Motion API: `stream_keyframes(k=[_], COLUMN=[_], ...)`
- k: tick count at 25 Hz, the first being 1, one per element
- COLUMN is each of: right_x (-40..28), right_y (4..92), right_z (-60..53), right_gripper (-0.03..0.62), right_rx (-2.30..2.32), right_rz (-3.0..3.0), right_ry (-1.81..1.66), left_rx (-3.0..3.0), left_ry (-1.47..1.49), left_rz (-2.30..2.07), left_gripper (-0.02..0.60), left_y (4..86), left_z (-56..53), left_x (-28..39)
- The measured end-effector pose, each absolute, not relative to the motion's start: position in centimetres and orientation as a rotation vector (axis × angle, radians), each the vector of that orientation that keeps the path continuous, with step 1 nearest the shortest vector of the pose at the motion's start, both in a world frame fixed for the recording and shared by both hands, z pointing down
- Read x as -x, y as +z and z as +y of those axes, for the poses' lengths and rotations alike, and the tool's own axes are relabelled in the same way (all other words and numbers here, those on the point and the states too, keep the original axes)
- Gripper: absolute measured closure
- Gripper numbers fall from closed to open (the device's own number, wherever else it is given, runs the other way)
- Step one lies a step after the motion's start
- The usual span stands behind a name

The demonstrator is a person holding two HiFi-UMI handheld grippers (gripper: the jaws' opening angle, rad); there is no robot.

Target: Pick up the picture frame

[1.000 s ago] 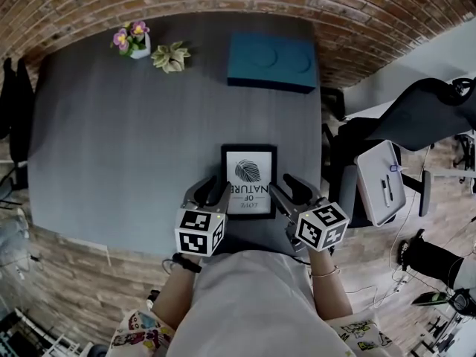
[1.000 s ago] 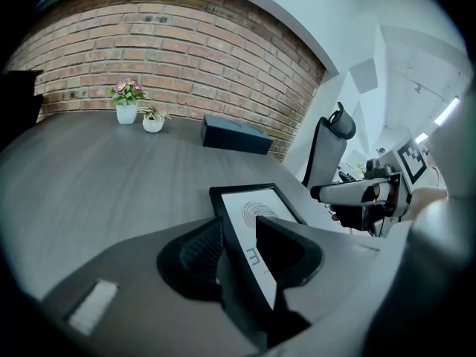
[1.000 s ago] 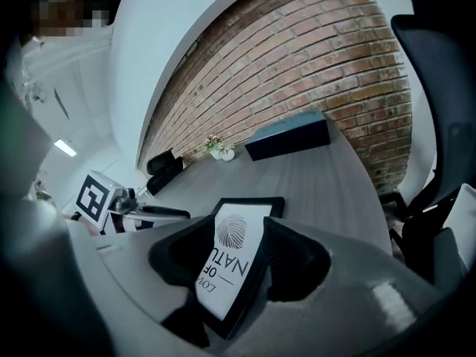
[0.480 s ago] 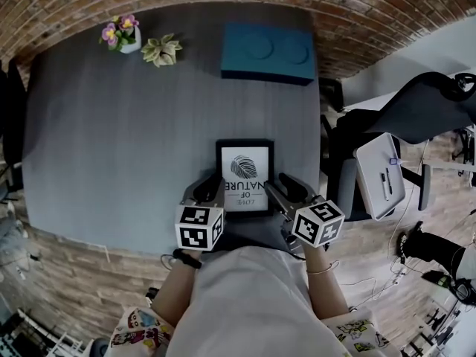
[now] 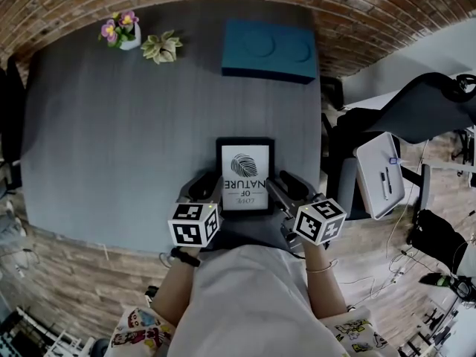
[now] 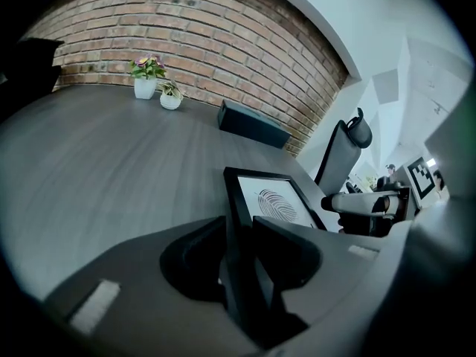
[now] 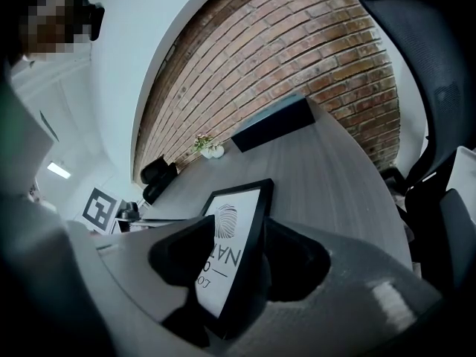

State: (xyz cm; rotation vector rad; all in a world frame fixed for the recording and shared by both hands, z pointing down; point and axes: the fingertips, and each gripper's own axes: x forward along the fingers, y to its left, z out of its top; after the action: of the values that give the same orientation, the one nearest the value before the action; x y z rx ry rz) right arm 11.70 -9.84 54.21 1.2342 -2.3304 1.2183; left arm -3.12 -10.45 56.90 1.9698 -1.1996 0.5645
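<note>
A black picture frame (image 5: 245, 175) with a leaf print lies flat near the front edge of the grey table (image 5: 119, 140). My left gripper (image 5: 210, 187) sits at the frame's left side. In the left gripper view the frame's (image 6: 271, 199) black border stands between the jaws of the left gripper (image 6: 238, 227), which hug it on both sides; they have just been opening slightly. My right gripper (image 5: 281, 185) is at the frame's right side. In the right gripper view the frame's (image 7: 236, 225) edge is clamped between the jaws of the right gripper (image 7: 254, 236).
A teal box (image 5: 269, 53) lies at the table's far edge. A potted flower (image 5: 119, 32) and a small succulent (image 5: 161, 47) stand at the far left. A black office chair (image 5: 416, 117) and a white tray with pens (image 5: 381, 181) are off the table's right side.
The left gripper has sunk a little and rolled slightly at the frame's left edge. The right gripper has rolled slightly in place. The frame still lies where it was.
</note>
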Motion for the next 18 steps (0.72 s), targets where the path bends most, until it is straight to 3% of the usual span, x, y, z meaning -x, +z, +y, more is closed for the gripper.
stream_keyframes(k=[12, 14, 15, 18], right_x=[-12.07, -12.08, -12.05, -11.79], right_y=[54.30, 54.40, 54.47, 54.72], right_z=[-9.63, -9.55, -9.51, -9.40], right_gripper=[0.393, 0.393, 0.393, 0.393], right_rx=[-1.247, -1.244, -1.240, -1.221], right_rz=[-2.317, -2.314, -2.312, -2.307], right_ry=[1.242, 1.251, 1.257, 1.276], left_rx=[-1.966, -1.961, -1.954, -1.933], left_ry=[0.581, 0.570, 0.559, 0.537], left_rz=[-1.162, -1.151, -1.145, -1.135], left_gripper=[0.440, 0.448, 0.483, 0.485], left_y=[57.44, 57.43, 57.41, 57.40], left_z=[-9.94, -9.92, -9.92, -9.92], left_x=[2.50, 2.41, 2.37, 2.40])
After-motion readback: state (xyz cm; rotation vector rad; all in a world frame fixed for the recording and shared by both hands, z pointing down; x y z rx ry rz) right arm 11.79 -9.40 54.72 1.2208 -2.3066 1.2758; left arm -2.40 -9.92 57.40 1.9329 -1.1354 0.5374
